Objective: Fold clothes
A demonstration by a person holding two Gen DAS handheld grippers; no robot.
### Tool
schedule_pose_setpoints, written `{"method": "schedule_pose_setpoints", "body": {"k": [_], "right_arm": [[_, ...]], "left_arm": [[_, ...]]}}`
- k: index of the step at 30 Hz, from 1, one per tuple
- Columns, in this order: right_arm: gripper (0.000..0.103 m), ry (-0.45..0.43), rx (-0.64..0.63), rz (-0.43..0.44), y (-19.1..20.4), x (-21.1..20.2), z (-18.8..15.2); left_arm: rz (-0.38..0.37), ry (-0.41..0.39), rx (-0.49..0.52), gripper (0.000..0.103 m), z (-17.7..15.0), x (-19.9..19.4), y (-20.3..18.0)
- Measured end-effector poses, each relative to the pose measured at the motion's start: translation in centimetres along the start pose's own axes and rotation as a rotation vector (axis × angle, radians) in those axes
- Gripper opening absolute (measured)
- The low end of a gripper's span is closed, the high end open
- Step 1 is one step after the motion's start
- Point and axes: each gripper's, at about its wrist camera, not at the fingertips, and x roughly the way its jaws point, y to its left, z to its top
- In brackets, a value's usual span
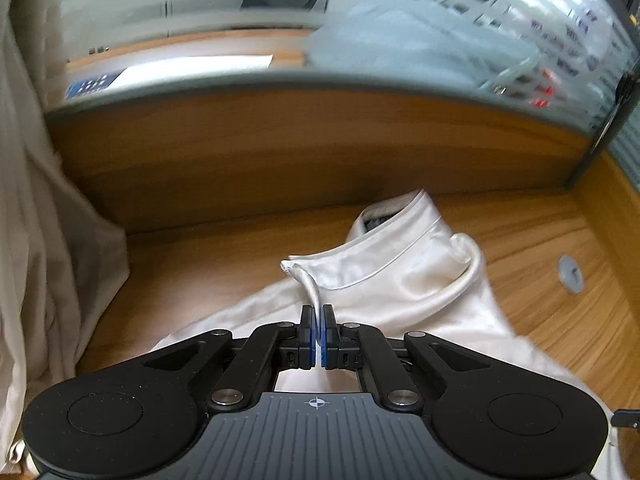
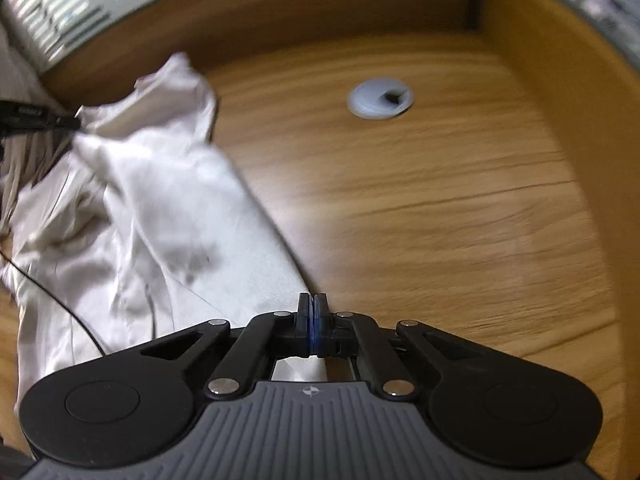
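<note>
Wooden desk (image 2: 440,200), frosted glass partition (image 1: 200,20)

Garment (image 1: 404,280) lies on the desk (image 1: 224,268), collar end toward the back panel (image 1: 304,148), body running toward the near edge. Left gripper (image 1: 317,322) sits over the garment's near part, a fold of its edge between the pads. Hanging cloth (image 1: 48,216) drapes down at the desk's left side, touching the top near the back-left corner. Cable grommet (image 2: 381,98) is set in the desk right of the garment, well apart from it, nearer the back-right corner. Right gripper (image 2: 313,322) is at the garment's right edge, bare desk to its right. Glass partition (image 1: 200,32) stands above the back panel.
</note>
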Motion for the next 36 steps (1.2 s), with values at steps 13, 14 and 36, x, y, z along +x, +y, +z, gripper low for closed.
{"method": "schedule_pose_setpoints", "body": {"k": [13,14,36], "right_arm": [[0.0,-0.334,0.085,-0.22,-1.1,-13.4,-0.3],[0.0,-0.338,0.082,-0.211,-0.7,-14.3,-0.9],[0.009,-0.009,0.124,-0.001,8.4,-11.3,-17.0]], "left_arm": [[-0.2,-0.16,0.052,0.004,5.3,-3.5,-6.0],[-0.207,-0.161,0.055,0.004,5.2,-3.7,-5.9],[0.01,0.032,0.056,0.005,-6.4,-1.8,4.7]]}}
